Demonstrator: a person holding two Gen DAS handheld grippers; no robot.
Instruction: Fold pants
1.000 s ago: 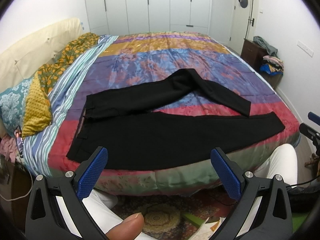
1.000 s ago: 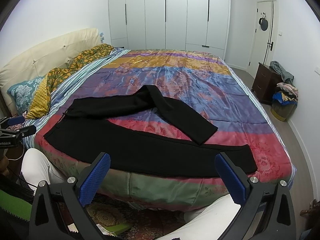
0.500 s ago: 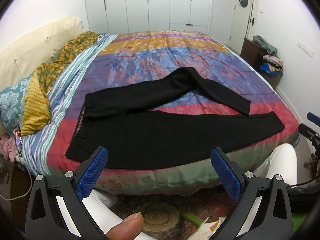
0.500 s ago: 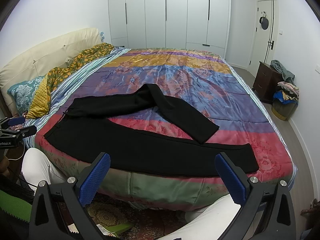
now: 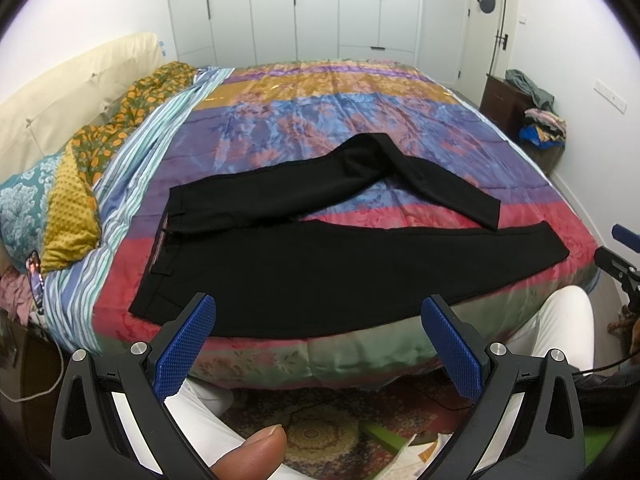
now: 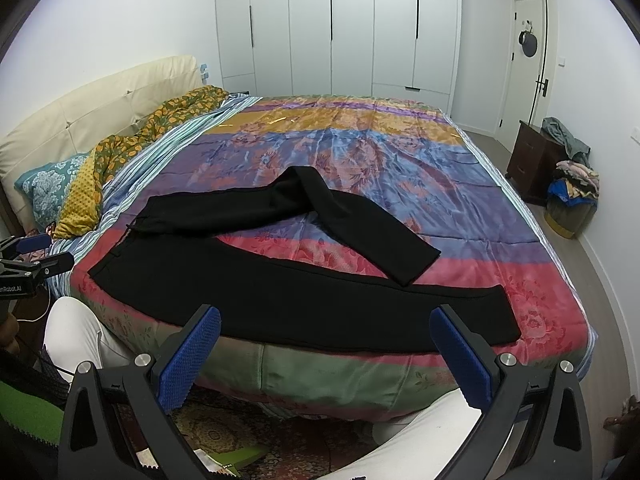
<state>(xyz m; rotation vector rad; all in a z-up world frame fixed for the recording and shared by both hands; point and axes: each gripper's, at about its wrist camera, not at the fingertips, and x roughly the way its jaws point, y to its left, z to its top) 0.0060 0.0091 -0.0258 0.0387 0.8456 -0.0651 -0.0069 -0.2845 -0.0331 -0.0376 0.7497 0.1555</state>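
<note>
Bedspread [image 5: 360,120] is covering the whole bed, giving a broad flat place for folding. Pants [image 5: 320,272] are lying along its near edge, waistband toward the pillow side at the left, one leg stretching straight to the right corner, the other bending away toward the middle and crossing back, so they probably need straightening first. Left gripper [image 5: 320,340] and right gripper [image 6: 328,352] are both hovering short of the near edge, jaws spread wide and holding nothing, apparently lining up for the cloth.
</note>
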